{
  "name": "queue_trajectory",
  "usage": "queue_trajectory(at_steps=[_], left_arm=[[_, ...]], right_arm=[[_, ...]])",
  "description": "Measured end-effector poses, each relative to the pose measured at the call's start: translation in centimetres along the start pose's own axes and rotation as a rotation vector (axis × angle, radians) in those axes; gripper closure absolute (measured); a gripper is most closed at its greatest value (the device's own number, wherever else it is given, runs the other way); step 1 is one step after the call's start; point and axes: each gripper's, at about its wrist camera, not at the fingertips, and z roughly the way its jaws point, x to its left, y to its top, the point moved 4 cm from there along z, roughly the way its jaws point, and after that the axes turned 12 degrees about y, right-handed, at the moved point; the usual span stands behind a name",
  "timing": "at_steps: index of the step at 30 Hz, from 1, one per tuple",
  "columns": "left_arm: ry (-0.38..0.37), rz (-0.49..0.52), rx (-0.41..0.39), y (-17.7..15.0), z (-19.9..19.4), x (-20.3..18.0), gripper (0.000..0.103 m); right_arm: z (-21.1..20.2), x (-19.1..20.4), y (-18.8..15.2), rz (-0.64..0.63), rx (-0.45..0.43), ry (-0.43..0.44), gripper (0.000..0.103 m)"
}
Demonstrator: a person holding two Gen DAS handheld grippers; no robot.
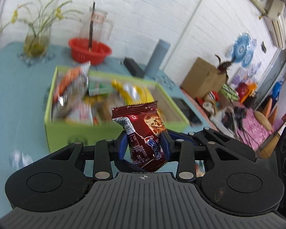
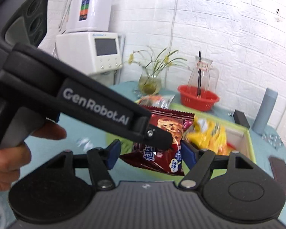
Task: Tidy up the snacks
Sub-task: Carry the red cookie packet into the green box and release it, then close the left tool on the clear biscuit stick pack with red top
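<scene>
Cookie packet (image 1: 143, 135) clamped in left gripper (image 1: 144, 143)

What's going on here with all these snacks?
A person is sorting snacks with handheld tongs. The left tongs are shut on a dark red cookie packet, held up in front of a green box that already holds several snack bags. The right tongs are open, just below that packet, gripping nothing. The box sits on a blue table, with a red basket behind it.
</scene>
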Motion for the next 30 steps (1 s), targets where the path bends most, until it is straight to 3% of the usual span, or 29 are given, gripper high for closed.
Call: queue_trajectory(at_steps=[6,9,11,13,14,16,20,23,27,30], left_arm=[[0.018,-0.004,0.038,5.8,7.6,1.6,0.088],[0.045,-0.011,0.087,5.9,11.5,2.6,0.083],[0.032,-0.011,0.070,5.3,12.0,2.8,0.081],[0.033,0.026,0.053,4.9,11.7,2.5,0.071],[0.037,0.040,0.046,4.8,11.4,2.3,0.063],[0.050,0.055,0.017,4.6,10.0,1.8,0.058],[0.032,0.047,-0.083,5.1,5.4,0.9,0.041],[0.005,0.039,-0.133,4.7,1.8,0.3,0.037],[-0.050,0.025,-0.108,1.3,-1.1,-0.9,0.030],[-0.116,0.031,-0.019,-2.9,-0.8,-2.7,0.030]], right_arm=[[5.8,-6.3,1.9,0.046,0.041,-0.007,0.027],[8.1,-8.5,0.8,0.116,0.085,0.029,0.026],[9.0,-8.6,0.1,0.121,0.093,0.042,0.025],[9.2,-8.2,-0.1,0.116,0.082,0.030,0.024],[9.1,-8.1,0.1,0.123,0.078,0.034,0.018],[7.9,-7.7,0.8,0.132,0.049,0.035,0.011],[4.5,-6.4,2.1,0.069,-0.014,-0.024,0.010],[0.3,-5.4,1.2,0.087,-0.058,-0.040,0.010],[-5.5,-4.1,-3.8,0.165,-0.075,-0.103,0.010],[-8.8,-4.0,-8.9,0.252,-0.022,-0.175,0.010]])
